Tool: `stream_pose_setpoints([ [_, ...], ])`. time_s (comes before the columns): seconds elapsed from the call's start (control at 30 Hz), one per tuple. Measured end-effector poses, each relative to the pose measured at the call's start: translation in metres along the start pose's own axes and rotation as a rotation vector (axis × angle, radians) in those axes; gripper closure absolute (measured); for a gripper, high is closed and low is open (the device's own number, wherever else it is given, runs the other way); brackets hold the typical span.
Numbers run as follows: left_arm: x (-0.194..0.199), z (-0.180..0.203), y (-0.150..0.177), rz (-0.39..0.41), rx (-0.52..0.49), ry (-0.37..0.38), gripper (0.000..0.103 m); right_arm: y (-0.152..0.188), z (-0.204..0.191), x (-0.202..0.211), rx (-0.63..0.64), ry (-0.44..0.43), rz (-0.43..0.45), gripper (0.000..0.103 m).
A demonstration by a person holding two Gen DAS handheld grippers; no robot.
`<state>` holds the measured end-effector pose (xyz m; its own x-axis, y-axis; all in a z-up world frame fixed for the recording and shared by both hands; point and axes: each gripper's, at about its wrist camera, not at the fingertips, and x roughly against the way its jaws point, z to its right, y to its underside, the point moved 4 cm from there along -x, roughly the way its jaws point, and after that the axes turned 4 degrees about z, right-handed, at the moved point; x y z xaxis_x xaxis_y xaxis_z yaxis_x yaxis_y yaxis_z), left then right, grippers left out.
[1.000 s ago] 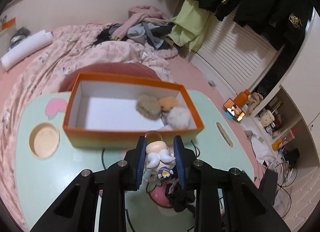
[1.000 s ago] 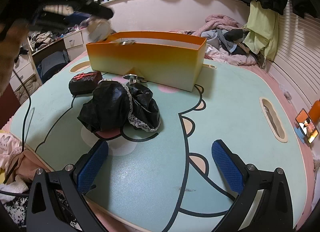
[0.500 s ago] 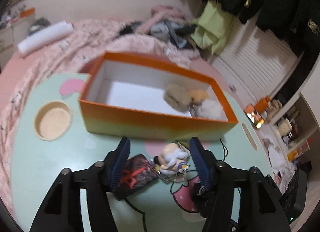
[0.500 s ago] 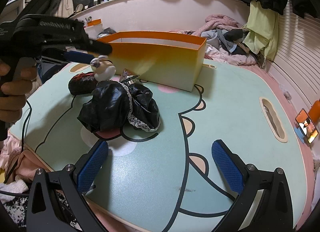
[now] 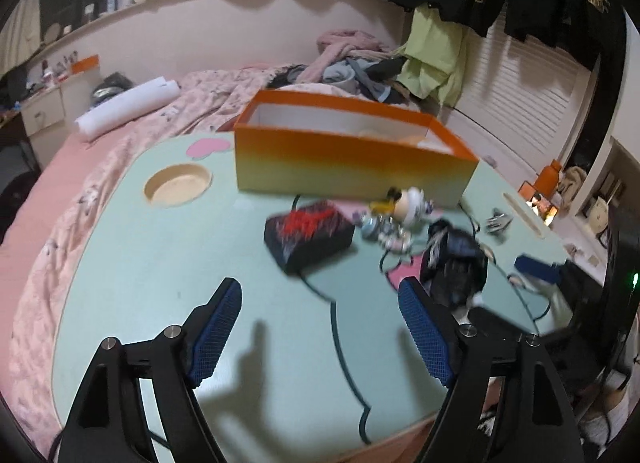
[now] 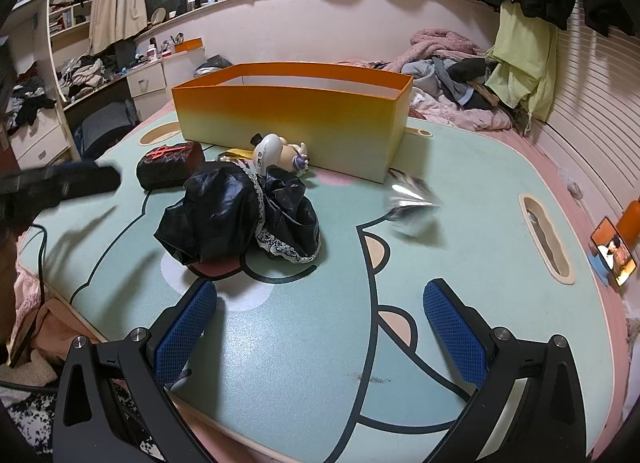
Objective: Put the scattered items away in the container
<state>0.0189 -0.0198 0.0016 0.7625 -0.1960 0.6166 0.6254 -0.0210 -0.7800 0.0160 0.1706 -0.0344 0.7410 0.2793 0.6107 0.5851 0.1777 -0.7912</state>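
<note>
On the pale green lap table (image 6: 472,167) with a cartoon face printed on it stands the long orange-to-yellow cardboard box (image 6: 288,119), open at the top, toward the far side. In the left wrist view something pale and fluffy shows inside the box at its right end, too blurred to name.

The small white toy figure with a round head (image 6: 276,153) lies on its side on the table, just in front of the box's near wall and outside it. Just left of it sits a black block with a red pattern on top (image 6: 170,163). Nearer the camera lies a crumpled black satin cloth with white lace trim (image 6: 236,215), its far edge touching the figure. To the right, well apart from the cloth, a shiny silver object (image 6: 408,199) appears blurred above the tabletop.

The left gripper (image 5: 320,327) has its blue-padded jaws opening, with only bare tabletop between them. The right gripper (image 6: 318,327) stands wide, nothing between its pads, near the table's front edge
</note>
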Motion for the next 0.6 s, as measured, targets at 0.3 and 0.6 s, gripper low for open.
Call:
stream_pose_setpoints([
  [0.3,-0.024,-0.001,0.018,-0.053,-0.066,-0.136,0.006,0.0,0.0,0.0,0.001,0.001,0.001,0.0],
  [0.6,-0.025,0.002,0.02,-0.055,-0.077,-0.13,0.0,0.0,0.001,0.0,0.001,0.002,0.0,0.0],
])
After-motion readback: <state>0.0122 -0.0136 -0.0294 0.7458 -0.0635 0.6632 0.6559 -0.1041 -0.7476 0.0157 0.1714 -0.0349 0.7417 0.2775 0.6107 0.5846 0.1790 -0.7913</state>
